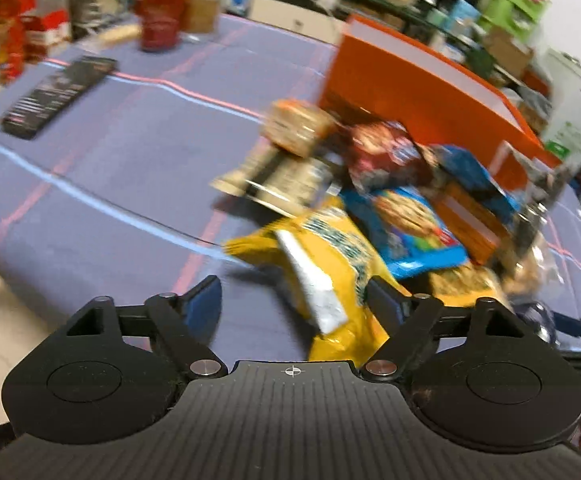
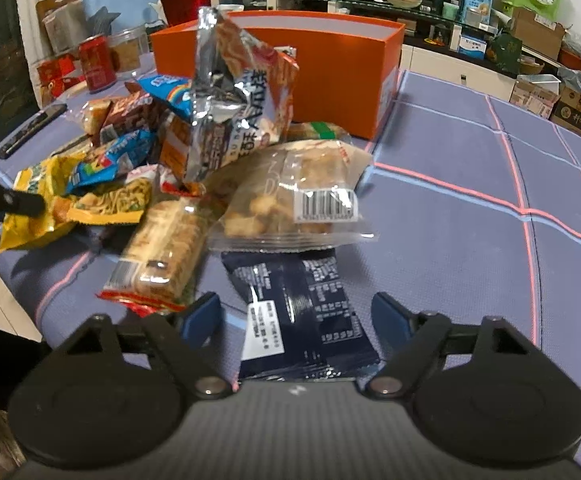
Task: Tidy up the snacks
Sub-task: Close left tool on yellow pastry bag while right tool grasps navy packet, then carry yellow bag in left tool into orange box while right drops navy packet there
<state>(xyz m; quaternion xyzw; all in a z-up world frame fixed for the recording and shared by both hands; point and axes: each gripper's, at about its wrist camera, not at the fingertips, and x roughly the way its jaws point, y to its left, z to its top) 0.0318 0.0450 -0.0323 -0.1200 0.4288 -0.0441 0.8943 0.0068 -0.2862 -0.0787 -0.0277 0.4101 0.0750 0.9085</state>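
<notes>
Left wrist view: left gripper (image 1: 292, 294) open astride a yellow snack bag (image 1: 330, 264); black remote (image 1: 56, 94) at ten o'clock, unseen elsewhere clearly. Right wrist view: right gripper (image 2: 296, 312) open over a navy packet (image 2: 298, 316); snack pile (image 2: 194, 168) at eleven o'clock before orange box (image 2: 330, 80).

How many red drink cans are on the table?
1. The red can stands at the table's far left, beside a clear jar, behind the snack pile. Others may be hidden behind the orange box.
</notes>
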